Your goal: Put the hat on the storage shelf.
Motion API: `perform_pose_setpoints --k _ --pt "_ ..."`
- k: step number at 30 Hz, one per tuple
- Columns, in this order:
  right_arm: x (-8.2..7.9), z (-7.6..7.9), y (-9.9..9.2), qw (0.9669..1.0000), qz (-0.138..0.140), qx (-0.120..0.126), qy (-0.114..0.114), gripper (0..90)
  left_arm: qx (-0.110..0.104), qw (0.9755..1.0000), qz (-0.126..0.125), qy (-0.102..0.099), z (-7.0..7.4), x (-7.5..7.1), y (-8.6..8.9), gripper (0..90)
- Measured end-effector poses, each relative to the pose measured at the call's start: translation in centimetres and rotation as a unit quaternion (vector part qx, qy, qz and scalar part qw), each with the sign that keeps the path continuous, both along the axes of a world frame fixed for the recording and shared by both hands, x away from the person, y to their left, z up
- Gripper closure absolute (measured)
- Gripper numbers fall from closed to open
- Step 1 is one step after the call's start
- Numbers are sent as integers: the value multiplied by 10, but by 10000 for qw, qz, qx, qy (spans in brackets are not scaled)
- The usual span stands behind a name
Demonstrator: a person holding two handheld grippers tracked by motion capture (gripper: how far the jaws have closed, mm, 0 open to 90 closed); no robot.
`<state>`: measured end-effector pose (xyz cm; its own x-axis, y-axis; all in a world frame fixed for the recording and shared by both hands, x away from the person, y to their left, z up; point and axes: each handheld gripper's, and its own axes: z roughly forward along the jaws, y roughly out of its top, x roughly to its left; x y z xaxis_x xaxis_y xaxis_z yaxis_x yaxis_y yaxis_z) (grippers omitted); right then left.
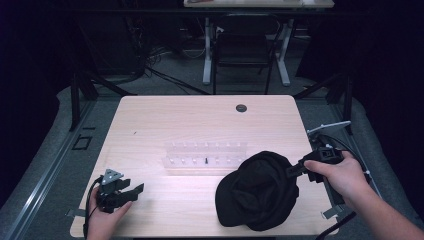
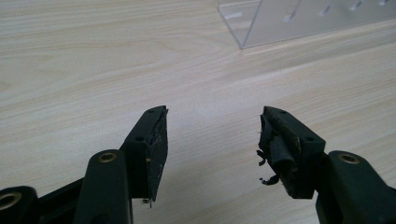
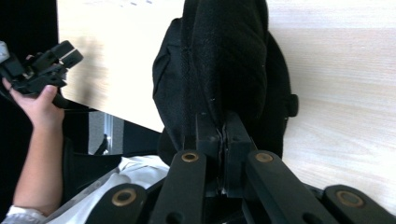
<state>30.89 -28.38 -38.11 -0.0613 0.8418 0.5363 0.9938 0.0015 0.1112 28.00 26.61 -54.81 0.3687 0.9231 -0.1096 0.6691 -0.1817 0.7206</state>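
The light wooden table [image 1: 165, 120] lies mostly bare, a clear plastic rack [image 1: 205, 154] at its middle. A black cap [image 1: 257, 192] rests near the front right edge, pinched at its right side by the right hand-held gripper [image 1: 295, 171], jaws clamped tight on the fabric. The left hand-held gripper [image 1: 131, 191] sits at the front left corner, jaws wide apart and empty.

A black cap [image 1: 257, 192] of soft, fuzzy fabric sits crumpled on the near right part of the light wooden table, brim toward the near edge, its right side pinched and lifted
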Motion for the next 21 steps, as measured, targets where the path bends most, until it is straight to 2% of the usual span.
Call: perform_pose_setpoints --k 6,8,11,15,17,19,21 --pt "-1 6 2 9998 -64 207 46 881 -5 10000 -6 -11 0 0 0 422" --pt "-1 8 3 9993 -121 358 72 881 -9 10000 2 -20 0 0 0 423" --pt "-1 12 2 9981 -59 595 124 882 -10 10000 21 -26 0 0 0 424" --pt "-3 20 2 9961 5 887 -19 882 -10 10000 34 -27 0 0 0 423" --pt "-3 26 3 9951 7 974 -164 882 -17 10000 52 -71 0 0 0 424" --pt "-3 30 3 9940 5 1065 -253 882 -8 10000 40 -32 0 0 0 423" --pt "-4 37 3 9937 17 1085 -274 882 -28 9999 57 -77 -1 0 0 423"
